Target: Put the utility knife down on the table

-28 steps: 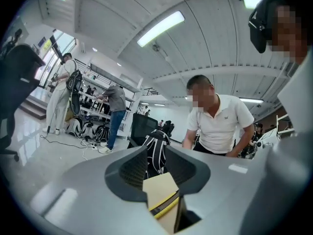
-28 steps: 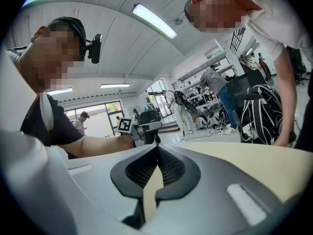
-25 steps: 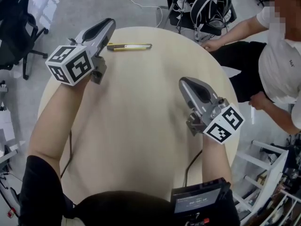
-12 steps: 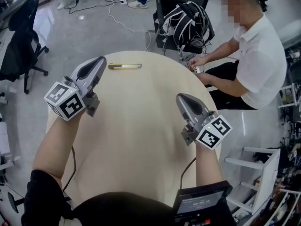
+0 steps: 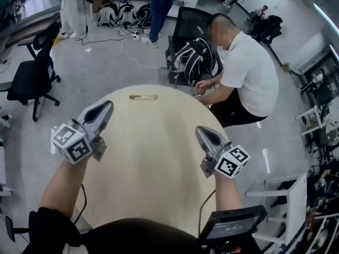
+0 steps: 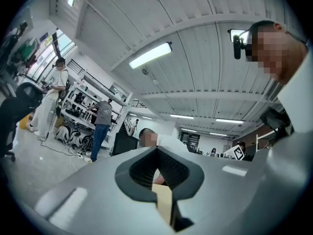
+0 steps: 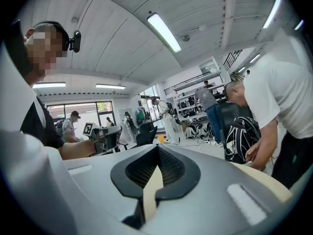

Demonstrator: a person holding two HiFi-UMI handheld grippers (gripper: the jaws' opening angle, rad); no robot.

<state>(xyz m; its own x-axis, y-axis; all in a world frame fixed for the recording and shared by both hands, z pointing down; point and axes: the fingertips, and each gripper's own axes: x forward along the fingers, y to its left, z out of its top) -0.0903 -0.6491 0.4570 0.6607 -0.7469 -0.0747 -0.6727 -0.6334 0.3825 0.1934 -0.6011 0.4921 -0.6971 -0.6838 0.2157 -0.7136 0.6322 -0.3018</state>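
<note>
In the head view, the utility knife (image 5: 143,97) lies flat on the round table (image 5: 148,163), near its far edge, with nothing touching it. The left gripper (image 5: 108,107) and the right gripper (image 5: 201,132) both hover above the near half of the table, well apart from the knife and from each other, each pointing roughly away from the wearer. A seated person (image 5: 244,73) leans in at the far right rim of the table, near the knife but not on it. In the left gripper view, the 2 jaws are pressed together with nothing caught between them; only a thin pale strip of tabletop shows through the seam, and the room fills the rest. In the right gripper view, the jaws likewise meet, empty, with the table edge curving off to the right. Judging from this, the putting-down step looks complete: the knife rests on the table and neither gripper holds it. The next move calls for little more than keeping both grippers clear of the knife.
</note>
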